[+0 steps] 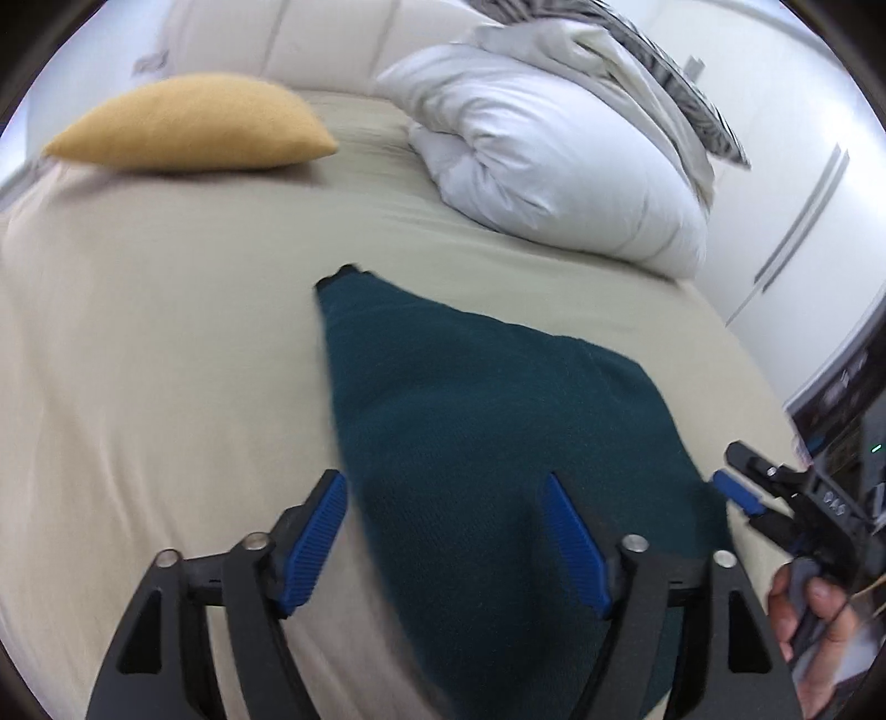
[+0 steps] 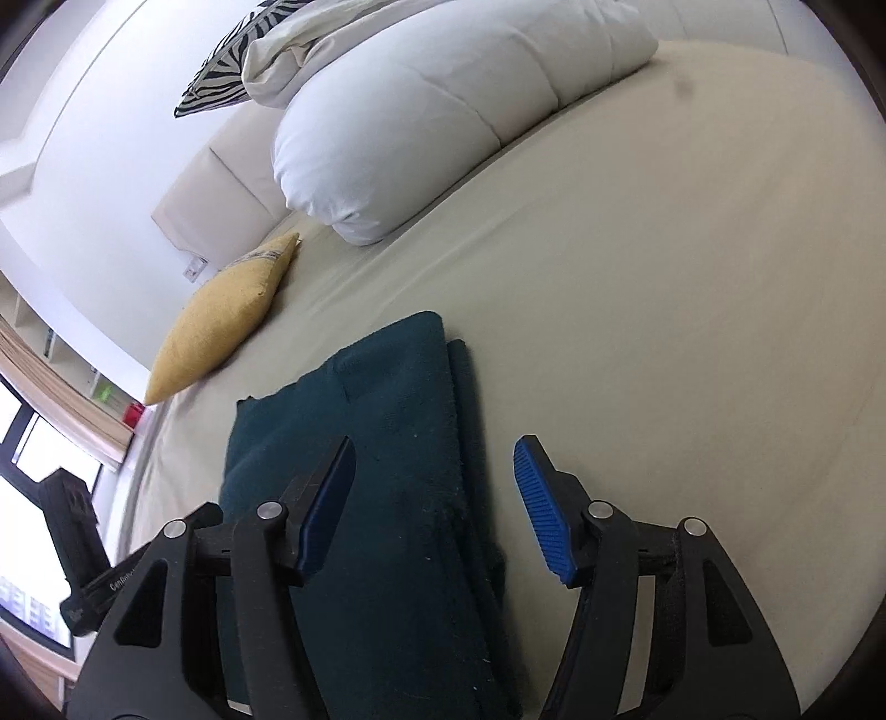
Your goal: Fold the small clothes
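A dark teal knitted garment [image 1: 487, 421] lies folded on the beige bed sheet [image 1: 166, 343]. My left gripper [image 1: 443, 479] hovers over the garment's near part with its blue pads wide apart and pressing on nothing. Its left fingertip is over the sheet, beside the cloth's left edge. In the right wrist view the garment [image 2: 387, 443] shows stacked layers along its right edge. My right gripper [image 2: 434, 443] stands open over that edge, one finger above the cloth and the other above bare sheet. The right gripper [image 1: 742, 487] also shows at the garment's right side, held by a hand [image 1: 808, 626].
A yellow cushion [image 1: 194, 122] lies at the far left of the bed. A bunched white duvet [image 1: 554, 149] and a zebra-striped pillow [image 2: 221, 72] sit by the padded headboard [image 1: 277, 39]. White wardrobe doors [image 1: 803, 210] stand on the right, and a window [image 2: 33, 471] on the left.
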Action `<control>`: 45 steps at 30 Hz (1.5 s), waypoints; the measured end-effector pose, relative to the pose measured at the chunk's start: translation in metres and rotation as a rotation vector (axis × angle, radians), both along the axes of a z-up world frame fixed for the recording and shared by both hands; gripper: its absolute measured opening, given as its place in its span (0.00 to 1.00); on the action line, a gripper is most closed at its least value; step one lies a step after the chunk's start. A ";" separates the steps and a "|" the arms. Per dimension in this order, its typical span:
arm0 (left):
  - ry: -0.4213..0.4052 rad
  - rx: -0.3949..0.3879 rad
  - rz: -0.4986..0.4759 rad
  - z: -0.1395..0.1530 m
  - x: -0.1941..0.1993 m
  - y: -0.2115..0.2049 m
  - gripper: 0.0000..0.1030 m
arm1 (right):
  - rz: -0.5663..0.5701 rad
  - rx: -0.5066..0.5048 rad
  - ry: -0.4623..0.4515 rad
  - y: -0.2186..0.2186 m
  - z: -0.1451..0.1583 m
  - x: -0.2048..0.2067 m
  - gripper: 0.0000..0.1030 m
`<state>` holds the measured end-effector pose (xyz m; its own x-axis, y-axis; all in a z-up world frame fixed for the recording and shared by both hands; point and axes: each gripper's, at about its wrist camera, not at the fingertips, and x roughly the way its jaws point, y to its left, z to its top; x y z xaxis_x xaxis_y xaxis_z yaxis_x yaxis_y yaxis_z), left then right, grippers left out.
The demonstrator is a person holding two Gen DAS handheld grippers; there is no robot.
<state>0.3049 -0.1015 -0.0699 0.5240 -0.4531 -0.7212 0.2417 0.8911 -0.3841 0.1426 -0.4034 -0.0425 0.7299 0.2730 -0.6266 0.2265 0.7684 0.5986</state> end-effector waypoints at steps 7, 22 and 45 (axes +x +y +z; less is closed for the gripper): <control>0.197 -0.191 0.001 -0.024 0.010 0.010 0.82 | 0.171 0.155 0.113 -0.014 -0.032 0.035 0.64; 0.209 -0.042 -0.076 -0.007 -0.004 -0.025 0.40 | 0.258 -0.216 0.165 0.046 -0.012 0.028 0.21; 0.044 0.015 0.103 0.047 -0.240 0.172 0.39 | 0.604 -0.269 0.011 0.278 0.040 -0.174 0.20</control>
